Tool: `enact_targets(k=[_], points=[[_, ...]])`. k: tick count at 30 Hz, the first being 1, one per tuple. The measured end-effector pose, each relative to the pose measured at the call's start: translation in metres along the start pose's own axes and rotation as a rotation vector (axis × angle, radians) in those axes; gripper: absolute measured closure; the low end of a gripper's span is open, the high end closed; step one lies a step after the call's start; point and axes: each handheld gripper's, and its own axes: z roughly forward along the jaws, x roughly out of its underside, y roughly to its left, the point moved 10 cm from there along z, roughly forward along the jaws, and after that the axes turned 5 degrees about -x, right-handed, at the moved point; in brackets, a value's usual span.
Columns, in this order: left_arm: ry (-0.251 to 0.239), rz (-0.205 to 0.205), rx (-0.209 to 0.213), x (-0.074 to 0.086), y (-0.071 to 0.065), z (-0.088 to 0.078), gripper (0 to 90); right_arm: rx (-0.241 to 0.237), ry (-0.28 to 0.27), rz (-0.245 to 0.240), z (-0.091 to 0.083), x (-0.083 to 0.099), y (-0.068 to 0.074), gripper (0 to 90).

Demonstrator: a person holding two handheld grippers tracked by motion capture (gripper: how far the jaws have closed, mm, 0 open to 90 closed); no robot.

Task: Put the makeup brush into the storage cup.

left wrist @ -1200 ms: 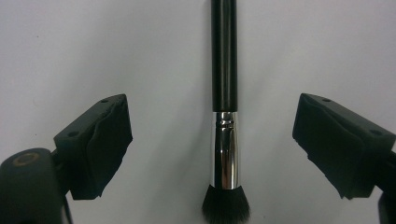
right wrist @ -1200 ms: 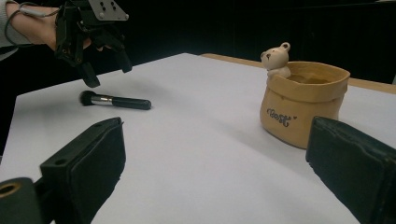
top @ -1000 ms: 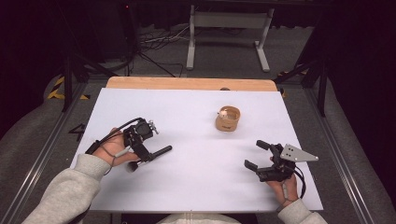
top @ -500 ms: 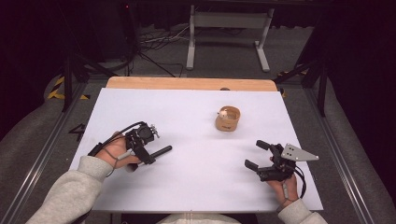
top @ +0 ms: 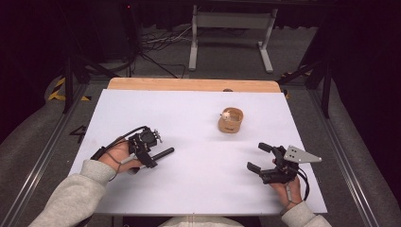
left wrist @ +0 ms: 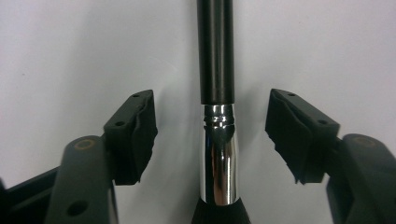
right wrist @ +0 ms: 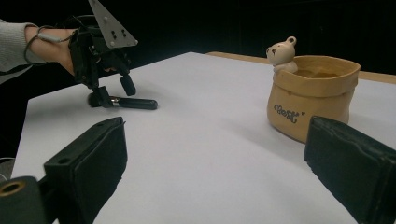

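Both my claws gape empty; left claw (top: 150,152) straddles the round black-and-chrome brush (left wrist: 217,121) near the worktop's left edge—closing off-centre could roll it away.

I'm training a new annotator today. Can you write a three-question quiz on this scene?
1. True or false: the left gripper is shut on the brush.
2. What peeks over the rim of the pot? A) a bear B) a spoon C) a flower
3. Fill in: the right gripper rests on the ___ sheet.

Key: 1 false, its jaws stand open on either side of the brush; 2 A; 3 white.
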Motion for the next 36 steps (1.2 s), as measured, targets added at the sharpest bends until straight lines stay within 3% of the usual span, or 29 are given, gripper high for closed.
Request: enact_targets(k=[10, 23, 30, 36], points=[[0.015, 0.009, 0.006, 0.0007, -0.0027, 0.0035, 48.3, -0.001, 0.006, -0.001, 0.0005, 0.0011, 0.0, 6.6], [0.033, 0.01, -0.02, 0.0023, -0.0013, 0.0023, 70.4, -0.001, 0.008, -0.004, 0.0006, 0.0011, -0.0002, 6.9], [0.045, 0.032, -0.035, 0.0025, -0.0018, 0.0019, 71.4, -0.003, 0.011, -0.005, 0.0008, 0.0014, 0.0, 7.3], [0.022, 0.038, -0.051, -0.0021, -0.002, -0.0046, 71.5, -0.003, 0.016, -0.011, 0.002, 0.0018, 0.0005, 7.4]])
